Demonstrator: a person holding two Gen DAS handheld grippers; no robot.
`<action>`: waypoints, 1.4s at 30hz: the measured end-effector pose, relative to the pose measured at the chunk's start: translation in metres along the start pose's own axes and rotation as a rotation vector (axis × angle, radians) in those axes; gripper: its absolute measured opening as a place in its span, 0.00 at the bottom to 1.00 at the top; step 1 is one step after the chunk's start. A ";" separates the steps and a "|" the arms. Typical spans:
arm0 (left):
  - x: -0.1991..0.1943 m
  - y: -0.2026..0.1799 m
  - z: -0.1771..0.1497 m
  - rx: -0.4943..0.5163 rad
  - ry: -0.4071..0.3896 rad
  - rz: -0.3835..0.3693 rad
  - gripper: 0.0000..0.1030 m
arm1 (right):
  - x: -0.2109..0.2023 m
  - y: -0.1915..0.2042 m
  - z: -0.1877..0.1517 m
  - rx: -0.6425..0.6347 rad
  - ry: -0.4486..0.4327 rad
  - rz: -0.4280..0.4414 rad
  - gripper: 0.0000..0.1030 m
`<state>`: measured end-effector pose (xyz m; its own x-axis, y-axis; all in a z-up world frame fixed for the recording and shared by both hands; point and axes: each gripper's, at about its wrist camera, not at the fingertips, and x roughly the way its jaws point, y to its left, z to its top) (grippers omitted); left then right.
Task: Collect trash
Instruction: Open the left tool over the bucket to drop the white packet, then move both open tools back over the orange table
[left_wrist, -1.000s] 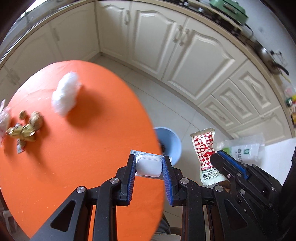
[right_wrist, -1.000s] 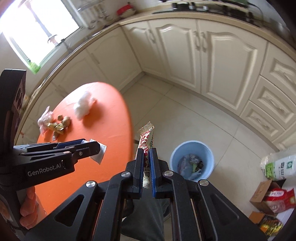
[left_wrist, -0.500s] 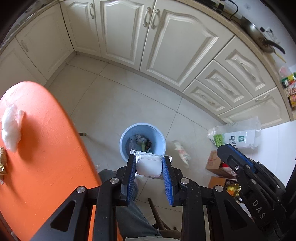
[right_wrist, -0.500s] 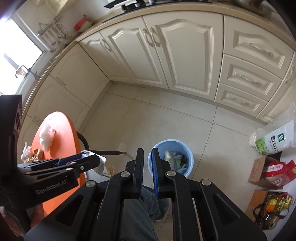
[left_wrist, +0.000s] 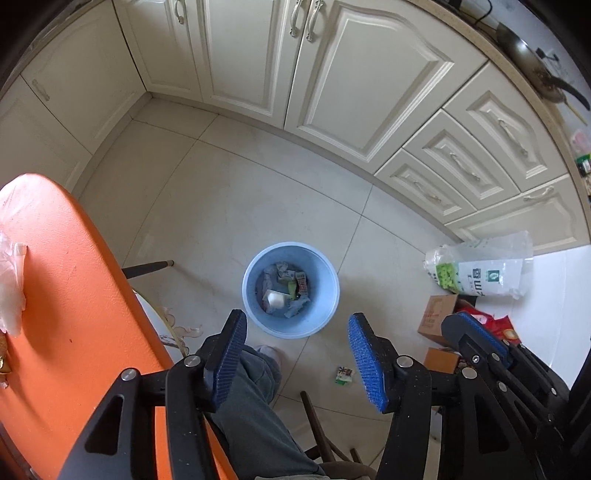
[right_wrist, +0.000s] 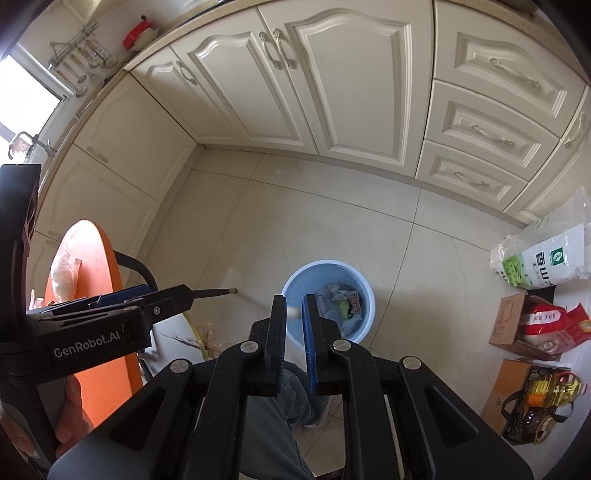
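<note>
A blue trash bin (left_wrist: 330, 295) stands on the tiled floor, holding several wrappers. Among them lie a white foil packet (left_wrist: 275, 299) and a red-and-white snack wrapper (left_wrist: 302, 282). My left gripper (left_wrist: 297, 317) hangs above the bin's near rim; its jaws are opening and nothing is between them. My right gripper (right_wrist: 293, 301) is shut and empty, above the near left of the bin (right_wrist: 365, 295). It also shows at the right of the left wrist view, as the right gripper (left_wrist: 476, 339). The left gripper (right_wrist: 147, 295) reaches in from the left in the right wrist view.
An orange round table (left_wrist: 74, 314) at the left carries a clear plastic bag (left_wrist: 11, 288). A small wrapper (left_wrist: 344, 373) lies on the floor near the bin. A rice bag (left_wrist: 480, 273) and cardboard boxes (left_wrist: 437, 314) sit at the right. A person's trouser leg (left_wrist: 251, 406) is below; cream cabinets (left_wrist: 332, 74) stand behind.
Both grippers swung from the table to above the bin. The right let go of the red-and-white wrapper, then the left spread its jaws and the white packet dropped into the bin.
</note>
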<state>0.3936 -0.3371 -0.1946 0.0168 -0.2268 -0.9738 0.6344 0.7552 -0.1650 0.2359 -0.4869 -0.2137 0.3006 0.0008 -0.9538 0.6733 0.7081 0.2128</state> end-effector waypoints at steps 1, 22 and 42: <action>0.000 0.000 0.000 -0.003 -0.001 0.003 0.52 | 0.000 0.000 0.000 -0.001 0.001 0.001 0.10; -0.054 0.013 -0.057 0.012 -0.046 0.032 0.53 | -0.030 0.026 -0.025 -0.021 -0.039 0.013 0.10; -0.195 0.132 -0.230 -0.187 -0.262 0.108 0.60 | -0.082 0.157 -0.096 -0.286 -0.162 0.030 0.83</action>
<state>0.2965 -0.0518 -0.0625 0.2894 -0.2711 -0.9180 0.4657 0.8778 -0.1124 0.2518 -0.3083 -0.1223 0.4364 -0.0716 -0.8969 0.4526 0.8790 0.1501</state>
